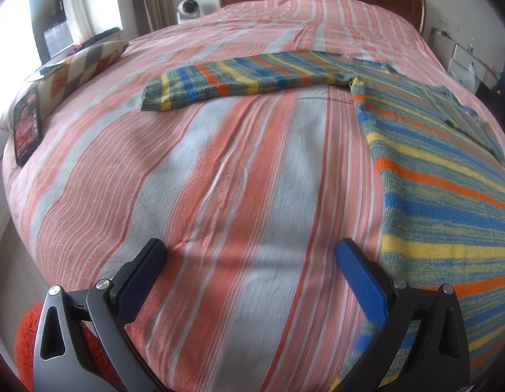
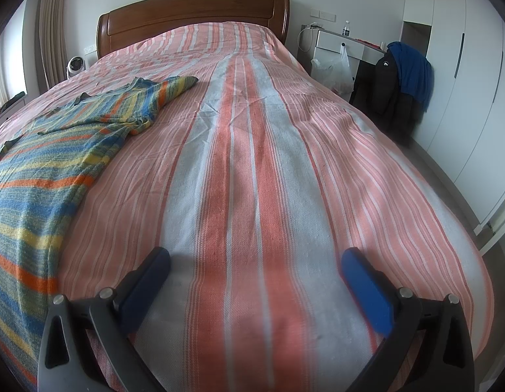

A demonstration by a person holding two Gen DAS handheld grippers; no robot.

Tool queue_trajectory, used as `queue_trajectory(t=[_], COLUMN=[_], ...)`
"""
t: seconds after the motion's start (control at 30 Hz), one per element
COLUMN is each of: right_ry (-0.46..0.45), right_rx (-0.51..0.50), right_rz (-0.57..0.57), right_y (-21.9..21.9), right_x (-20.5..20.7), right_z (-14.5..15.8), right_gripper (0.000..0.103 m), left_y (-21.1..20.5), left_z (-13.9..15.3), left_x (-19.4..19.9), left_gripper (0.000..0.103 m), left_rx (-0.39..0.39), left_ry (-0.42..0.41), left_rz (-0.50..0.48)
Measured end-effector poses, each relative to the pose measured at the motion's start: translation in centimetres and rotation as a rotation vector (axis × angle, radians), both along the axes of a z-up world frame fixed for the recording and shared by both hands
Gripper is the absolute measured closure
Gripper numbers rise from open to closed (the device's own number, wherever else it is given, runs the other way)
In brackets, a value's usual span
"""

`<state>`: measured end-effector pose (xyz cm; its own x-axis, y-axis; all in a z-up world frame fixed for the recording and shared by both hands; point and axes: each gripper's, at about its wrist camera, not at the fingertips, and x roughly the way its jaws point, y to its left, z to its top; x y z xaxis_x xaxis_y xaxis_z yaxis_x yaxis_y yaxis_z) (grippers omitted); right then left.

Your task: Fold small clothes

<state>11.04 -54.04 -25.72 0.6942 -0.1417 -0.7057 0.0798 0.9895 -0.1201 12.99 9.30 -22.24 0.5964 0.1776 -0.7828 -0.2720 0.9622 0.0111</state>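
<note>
Sweater (image 1: 432, 163) flat on bed (image 1: 219, 179); phone (image 1: 27, 124) at bed's left edge

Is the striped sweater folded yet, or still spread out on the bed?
Spread, not folded. The striped sweater lies flat on the bed, one sleeve stretched straight out sideways. Both grippers are open and hold nothing.

Ahead of my left fingers (image 1: 160, 261) the striped bedspread (image 1: 219, 170) lies bare between the pads, with open room forward until the sweater sleeve (image 1: 232, 80) crossing my path. The sweater body (image 1: 448, 196) crowds my right-hand pad. Far left sit a phone (image 1: 27, 125) and a pillow (image 1: 85, 62). My right fingers (image 2: 366, 281) face bare cover (image 2: 252, 163) up to the headboard (image 2: 193, 13); only the sweater (image 2: 43, 170) lies to their left
</note>
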Motion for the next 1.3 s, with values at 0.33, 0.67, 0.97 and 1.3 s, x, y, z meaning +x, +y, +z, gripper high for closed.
queue_trajectory(t=[0.33, 0.67, 0.97, 1.3], right_ry=[0.0, 0.0, 0.0, 0.0], right_rx=[0.0, -0.001, -0.001, -0.002], right_rz=[0.0, 0.001, 0.001, 0.001], right_y=[-0.1, -0.1, -0.1, -0.1], right_x=[-0.1, -0.1, -0.1, -0.2], right_z=[0.0, 0.1, 0.1, 0.1], right_gripper=[0.0, 0.0, 0.0, 0.0], left_y=[0.0, 0.0, 0.2, 9.1], left_z=[0.0, 0.0, 0.3, 8.8], left_x=[0.0, 0.0, 0.2, 6.9], left_gripper=[0.0, 0.0, 0.0, 0.001], left_rx=[0.001, 0.001, -0.019, -0.192], left_ry=[-0.001, -0.001, 0.02, 0.009], left_rz=[0.0, 0.0, -0.004, -0.095])
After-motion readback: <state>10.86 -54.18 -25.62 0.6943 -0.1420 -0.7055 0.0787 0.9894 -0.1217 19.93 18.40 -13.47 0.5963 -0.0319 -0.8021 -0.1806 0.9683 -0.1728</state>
